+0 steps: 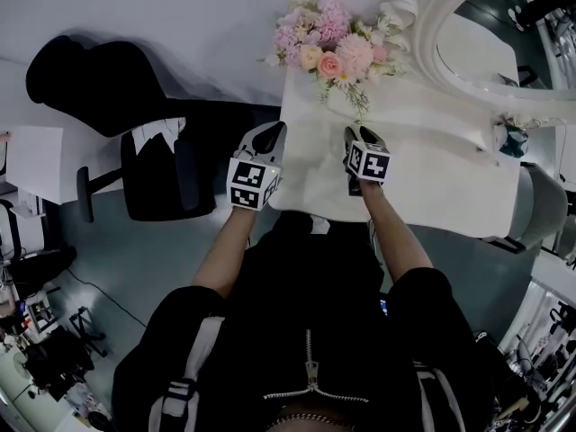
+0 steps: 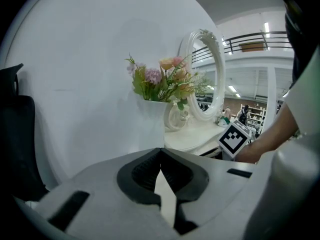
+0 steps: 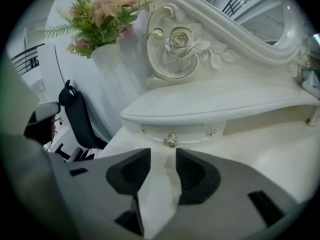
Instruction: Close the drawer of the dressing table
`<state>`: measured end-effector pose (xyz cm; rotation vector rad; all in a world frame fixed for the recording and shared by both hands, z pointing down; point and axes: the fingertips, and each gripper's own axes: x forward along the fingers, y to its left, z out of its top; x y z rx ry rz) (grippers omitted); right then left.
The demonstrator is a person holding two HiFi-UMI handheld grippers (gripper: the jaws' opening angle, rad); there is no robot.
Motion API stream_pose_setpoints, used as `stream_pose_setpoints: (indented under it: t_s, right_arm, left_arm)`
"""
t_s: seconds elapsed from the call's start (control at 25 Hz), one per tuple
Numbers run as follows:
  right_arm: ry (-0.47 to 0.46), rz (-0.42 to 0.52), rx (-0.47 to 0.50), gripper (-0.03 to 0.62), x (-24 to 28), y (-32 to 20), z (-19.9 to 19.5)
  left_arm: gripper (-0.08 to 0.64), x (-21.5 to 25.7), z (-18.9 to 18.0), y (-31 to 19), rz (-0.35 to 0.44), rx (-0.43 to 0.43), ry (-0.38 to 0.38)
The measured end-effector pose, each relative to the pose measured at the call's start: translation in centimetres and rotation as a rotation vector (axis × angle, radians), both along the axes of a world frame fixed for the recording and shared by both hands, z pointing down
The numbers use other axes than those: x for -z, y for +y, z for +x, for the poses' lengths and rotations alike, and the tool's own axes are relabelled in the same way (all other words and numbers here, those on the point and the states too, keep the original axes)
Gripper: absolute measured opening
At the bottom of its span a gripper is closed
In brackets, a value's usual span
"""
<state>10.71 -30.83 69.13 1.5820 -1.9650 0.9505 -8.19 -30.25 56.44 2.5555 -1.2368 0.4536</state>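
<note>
The white dressing table (image 1: 423, 165) lies in front of me, with a small drawer (image 3: 182, 133) set under its raised shelf. A metal knob (image 3: 170, 140) sticks out of the drawer front, which looks flush with the frame. My right gripper (image 3: 163, 154) points at that knob from just short of it, open, with nothing between its pads. In the head view the right gripper (image 1: 360, 135) hovers over the tabletop. My left gripper (image 1: 268, 135) hangs at the table's left edge, and in the left gripper view the left gripper (image 2: 161, 153) has its tips touching, shut on nothing.
A vase of pink flowers (image 1: 331, 48) stands at the back of the table beside an oval mirror (image 1: 477, 34) with a carved white frame. A black office chair (image 1: 157, 165) stands left of the table. A grey chair (image 1: 540, 205) is at the right end.
</note>
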Motion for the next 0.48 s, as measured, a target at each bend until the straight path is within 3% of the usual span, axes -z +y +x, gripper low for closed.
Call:
stream_pose_setpoints:
  t_s: [0.2,0.48]
  right_arm:
    - [0.007,0.024,0.014,0.123,0.9,1.9,0.0]
    - [0.018,0.110,-0.010,0.022,3.4,4.6,1.0]
  left_arm:
    - [0.000,0.2,0.9,0.5,0.007,-0.033,0.005]
    - [0.000,0.7,3.3,1.6,0.019,-0.110,0.018]
